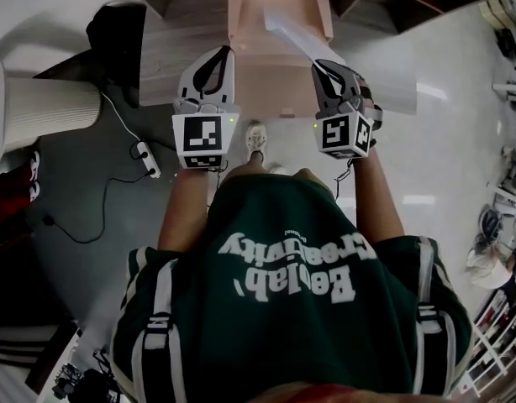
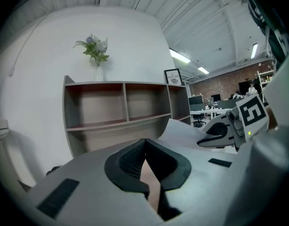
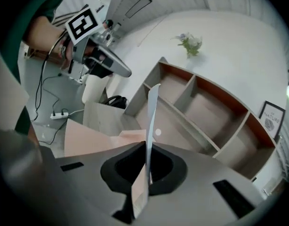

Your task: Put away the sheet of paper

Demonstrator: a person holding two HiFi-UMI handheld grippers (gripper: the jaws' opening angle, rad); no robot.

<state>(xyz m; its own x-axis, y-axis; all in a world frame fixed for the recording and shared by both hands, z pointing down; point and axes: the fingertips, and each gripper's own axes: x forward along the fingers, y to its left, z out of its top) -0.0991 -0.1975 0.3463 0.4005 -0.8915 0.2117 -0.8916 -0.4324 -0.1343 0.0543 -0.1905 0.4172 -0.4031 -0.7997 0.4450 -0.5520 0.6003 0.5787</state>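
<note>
In the right gripper view the white sheet of paper point(image 3: 151, 119) stands edge-on, and my right gripper point(image 3: 147, 149) is shut on its lower edge. From the head view the sheet of paper point(image 1: 293, 36) slants up and to the left from my right gripper point(image 1: 320, 64), above an open pink cardboard box point(image 1: 250, 23). My left gripper point(image 1: 226, 52) hovers to the left of the sheet, apart from it. Its pads point(image 2: 130, 159) meet at the tips in the left gripper view, where my left gripper point(image 2: 144, 144) holds nothing. That view also shows the paper point(image 2: 182, 132) and the right gripper point(image 2: 227, 128) to the right.
A wooden shelf unit point(image 2: 125, 105) with open compartments stands against the white wall, a vase of flowers point(image 2: 96, 55) on top. The box sits on a low wooden surface point(image 1: 178, 49). On the floor at left are a power strip with cable point(image 1: 147, 159) and a white cylinder point(image 1: 44, 112).
</note>
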